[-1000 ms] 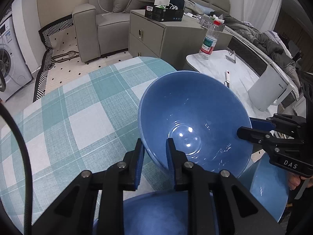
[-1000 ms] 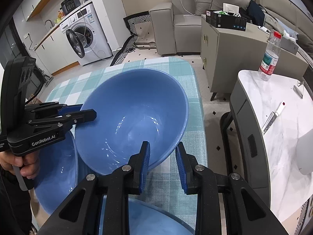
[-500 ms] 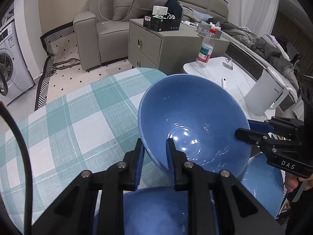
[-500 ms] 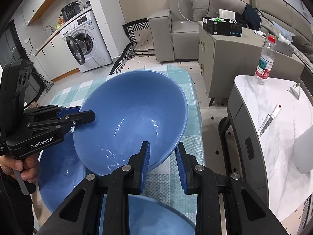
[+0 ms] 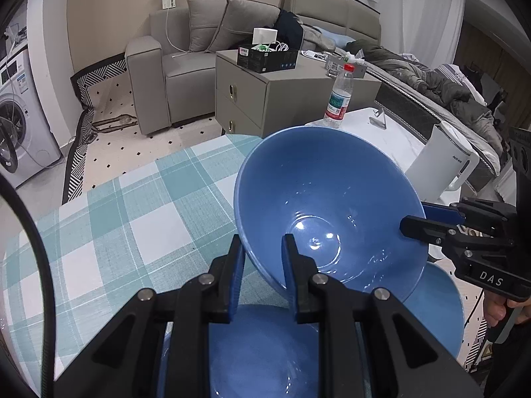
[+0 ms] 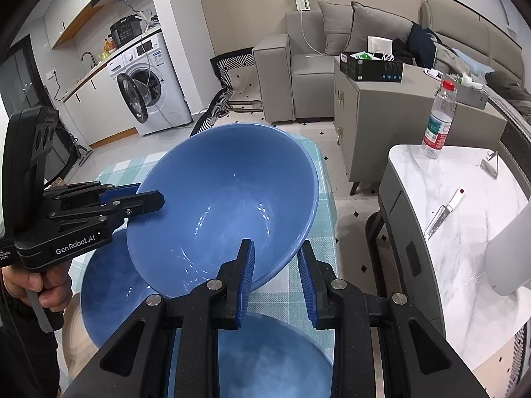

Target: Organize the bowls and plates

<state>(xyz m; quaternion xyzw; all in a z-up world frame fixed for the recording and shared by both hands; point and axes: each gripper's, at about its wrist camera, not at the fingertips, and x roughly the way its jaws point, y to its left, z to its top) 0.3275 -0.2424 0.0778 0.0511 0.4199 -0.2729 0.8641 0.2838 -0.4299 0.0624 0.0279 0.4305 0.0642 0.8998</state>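
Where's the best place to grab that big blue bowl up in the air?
Grab the thin rim, pinched from two opposite sides, one finger inside and one outside. The big blue bowl is wide, smooth and round, so only its edge fits between fingers. The left hand-held gripper and right hand-held gripper hold it that way.

Each camera sits behind its own gripper and looks steeply down along the two fingers, close to the bowl held over the checked table.

Left wrist view — faces across the table toward the sofa, with the right gripper at the right edge.

Right wrist view — faces the same way from the other side, with the left gripper at the left edge.

Both views share the bowl, table, sofa, cabinet and bottle.
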